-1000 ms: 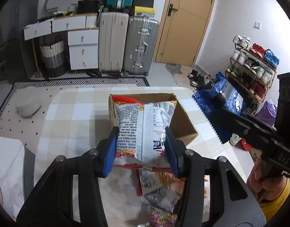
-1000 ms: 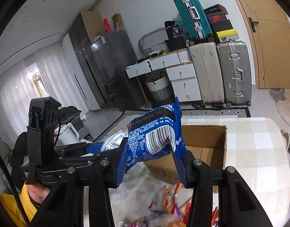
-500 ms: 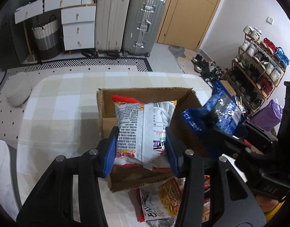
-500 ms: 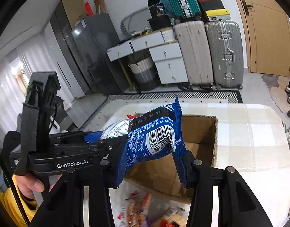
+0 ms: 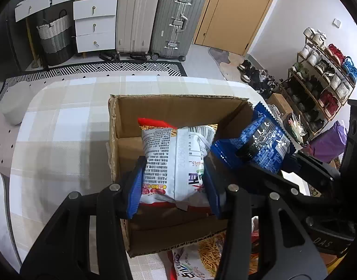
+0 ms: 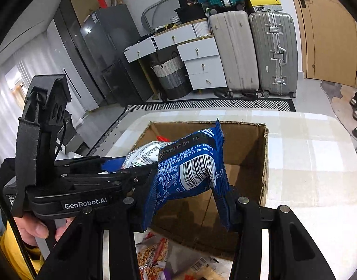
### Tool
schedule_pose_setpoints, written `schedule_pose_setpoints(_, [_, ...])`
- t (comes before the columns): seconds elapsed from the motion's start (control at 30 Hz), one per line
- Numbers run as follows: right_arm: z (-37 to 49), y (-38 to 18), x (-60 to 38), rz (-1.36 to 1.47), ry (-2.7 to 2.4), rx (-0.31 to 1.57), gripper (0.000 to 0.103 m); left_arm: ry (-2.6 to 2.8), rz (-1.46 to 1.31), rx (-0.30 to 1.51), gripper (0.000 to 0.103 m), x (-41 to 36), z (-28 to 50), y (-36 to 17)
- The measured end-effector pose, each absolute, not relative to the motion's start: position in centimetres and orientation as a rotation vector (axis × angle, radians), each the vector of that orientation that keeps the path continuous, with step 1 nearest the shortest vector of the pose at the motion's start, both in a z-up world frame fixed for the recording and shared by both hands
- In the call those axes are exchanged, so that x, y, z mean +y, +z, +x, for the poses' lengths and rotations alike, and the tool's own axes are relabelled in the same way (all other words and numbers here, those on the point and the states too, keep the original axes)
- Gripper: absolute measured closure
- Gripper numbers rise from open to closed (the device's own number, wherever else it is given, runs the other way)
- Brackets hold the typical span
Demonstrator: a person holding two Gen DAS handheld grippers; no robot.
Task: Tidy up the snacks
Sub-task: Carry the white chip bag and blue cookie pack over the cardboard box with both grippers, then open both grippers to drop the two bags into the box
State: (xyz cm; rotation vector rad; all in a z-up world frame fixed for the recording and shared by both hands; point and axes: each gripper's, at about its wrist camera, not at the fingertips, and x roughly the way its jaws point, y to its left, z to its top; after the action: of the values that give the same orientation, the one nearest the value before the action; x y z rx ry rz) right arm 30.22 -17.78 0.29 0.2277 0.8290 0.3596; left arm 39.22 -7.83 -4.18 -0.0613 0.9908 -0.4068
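Observation:
My left gripper (image 5: 173, 175) is shut on a white and red snack bag (image 5: 176, 156) and holds it over the open cardboard box (image 5: 122, 128) on the checked table. My right gripper (image 6: 187, 189) is shut on a blue snack bag (image 6: 187, 165) and holds it over the box (image 6: 246, 168) as well. In the left wrist view the blue bag (image 5: 257, 142) hangs at the box's right wall, close beside the white bag. In the right wrist view the white bag (image 6: 145, 154) and the left gripper body sit just left of the blue bag.
Several loose snack packs (image 5: 201, 261) lie on the table in front of the box, also in the right wrist view (image 6: 155, 256). Suitcases (image 5: 155, 16), white drawers (image 5: 94, 23) and a basket stand beyond the table. A shoe rack (image 5: 323, 74) is at the right.
Both grippers have moved forward and down over the box with their bags. The blue bag has come from the right to the box's right wall, next to the white bag.

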Motion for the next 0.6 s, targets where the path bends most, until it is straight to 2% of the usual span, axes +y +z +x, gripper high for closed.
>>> schedule_pose_setpoints(0.47, [29.3, -0.5, -17.8, 0.207, 0.335, 0.845, 0.057, -0.397, -0.052, 0.996, 0.059, -7.5, 39.0, -5.0])
schedule_pose_setpoints(0.6, [28.6, 0.1, -18.2, 0.218, 0.328, 0.828, 0.057, -0.387, -0.046, 0.984, 0.055, -6.7, 37.0, -4.2])
